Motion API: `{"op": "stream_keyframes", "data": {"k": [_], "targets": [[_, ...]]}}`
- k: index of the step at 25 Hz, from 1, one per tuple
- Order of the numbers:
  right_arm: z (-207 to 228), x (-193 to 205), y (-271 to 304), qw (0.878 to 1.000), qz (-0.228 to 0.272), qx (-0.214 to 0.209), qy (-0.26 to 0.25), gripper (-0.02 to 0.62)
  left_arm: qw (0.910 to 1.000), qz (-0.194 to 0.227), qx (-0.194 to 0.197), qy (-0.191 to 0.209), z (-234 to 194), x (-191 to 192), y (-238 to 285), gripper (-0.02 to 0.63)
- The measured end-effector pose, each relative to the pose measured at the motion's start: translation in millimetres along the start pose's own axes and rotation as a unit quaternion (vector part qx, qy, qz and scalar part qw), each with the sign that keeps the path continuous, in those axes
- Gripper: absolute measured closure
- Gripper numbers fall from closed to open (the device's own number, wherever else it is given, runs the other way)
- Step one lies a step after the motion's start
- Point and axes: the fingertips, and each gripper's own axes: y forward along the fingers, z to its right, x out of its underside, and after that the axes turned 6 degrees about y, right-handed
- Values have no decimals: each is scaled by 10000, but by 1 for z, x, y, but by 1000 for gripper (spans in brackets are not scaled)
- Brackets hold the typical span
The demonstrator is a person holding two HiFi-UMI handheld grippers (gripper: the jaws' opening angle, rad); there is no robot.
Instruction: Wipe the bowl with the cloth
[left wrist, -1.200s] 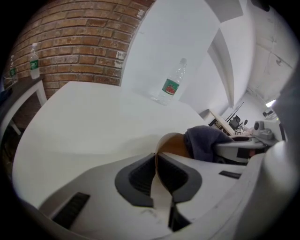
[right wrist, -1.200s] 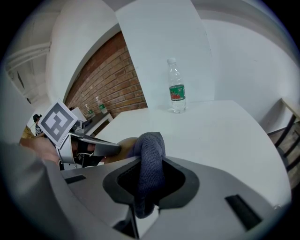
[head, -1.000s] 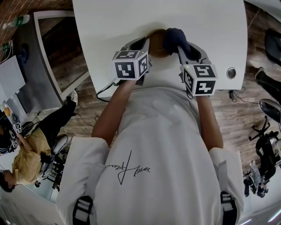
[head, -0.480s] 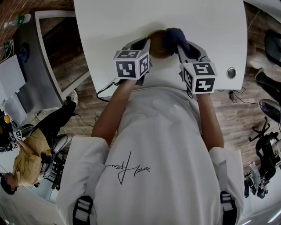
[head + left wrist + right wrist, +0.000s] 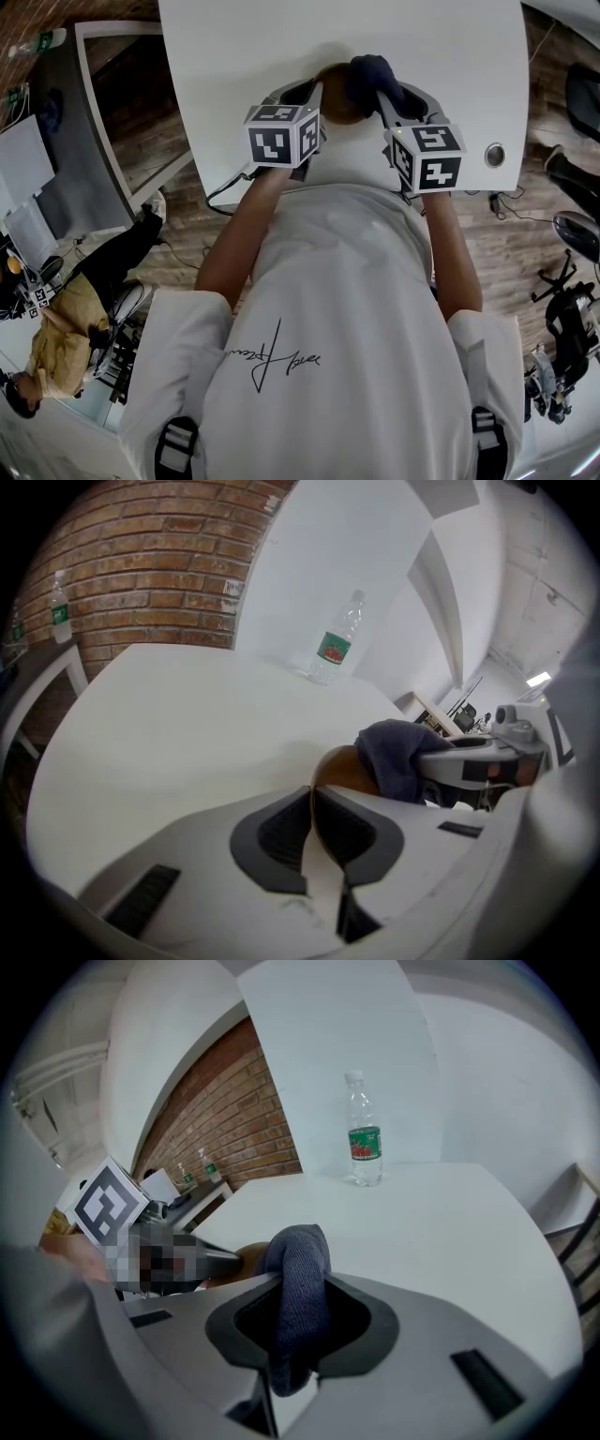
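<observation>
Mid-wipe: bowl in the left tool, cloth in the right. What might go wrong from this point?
1. The left tool pinches only the thin rim of the bowl; wiping pressure may lever it loose.
2. The cloth sits bunched in the right tool, a tail hanging below, so rubbing might drag it out.
3. Both tools work very close together and may knock each other.

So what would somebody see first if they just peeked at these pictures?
The two black-and-white patterned cubes in the middle, one on each gripper. Past them, over the white table, the left gripper pinches a brown bowl by its rim, and the right gripper clamps a dark blue cloth up against it. A water bottle stands alone at the table's far side.
</observation>
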Motion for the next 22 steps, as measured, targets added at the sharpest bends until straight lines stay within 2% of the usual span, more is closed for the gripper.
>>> {"op": "stream_keyframes", "data": {"k": [22], "targets": [[-14, -12, 17, 9991, -113, -168, -373, 534, 10000, -20, 24, 58, -1, 1, 1, 595]]}}
